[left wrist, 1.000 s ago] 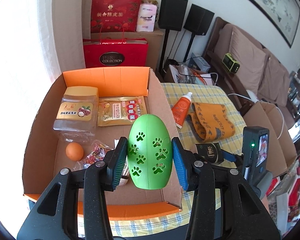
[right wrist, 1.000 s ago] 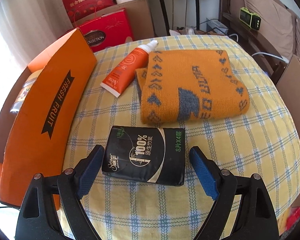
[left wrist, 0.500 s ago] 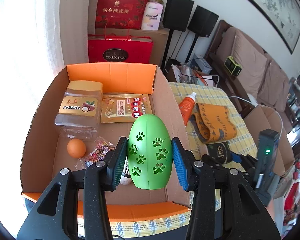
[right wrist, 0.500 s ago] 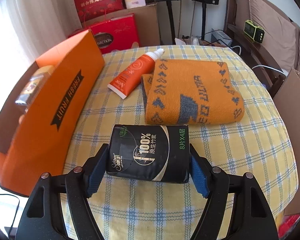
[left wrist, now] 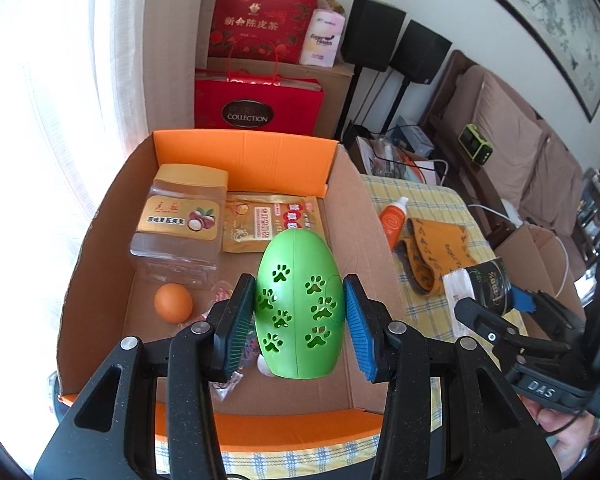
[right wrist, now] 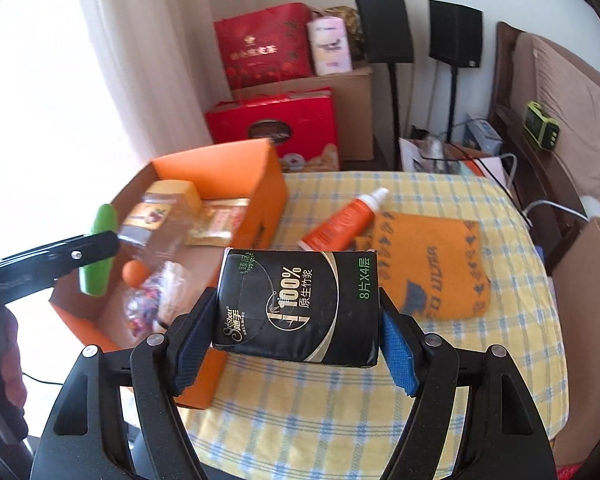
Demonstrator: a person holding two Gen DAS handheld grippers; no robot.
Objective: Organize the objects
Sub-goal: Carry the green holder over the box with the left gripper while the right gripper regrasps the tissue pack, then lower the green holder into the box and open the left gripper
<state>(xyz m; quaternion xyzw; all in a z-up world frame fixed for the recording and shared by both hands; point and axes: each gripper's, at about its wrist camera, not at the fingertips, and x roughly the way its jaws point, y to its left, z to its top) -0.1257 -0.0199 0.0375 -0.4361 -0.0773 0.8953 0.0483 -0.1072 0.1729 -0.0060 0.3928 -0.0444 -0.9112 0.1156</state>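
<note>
Two readable labels: "100%" tissue pack (right wrist: pixel 300 304), "COLLECTION" red box (left wrist: pixel 256 104).

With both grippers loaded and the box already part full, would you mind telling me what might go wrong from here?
1. The green egg is smooth and rounded; the left gripper jaws grip only its sides, so it may slip.
2. Both grippers hover near the cardboard box; the right gripper, carrying the tissue pack, could bump the left.
3. The small orange ball and candy wrappers lie below, so a dropped egg may knock them.
</note>
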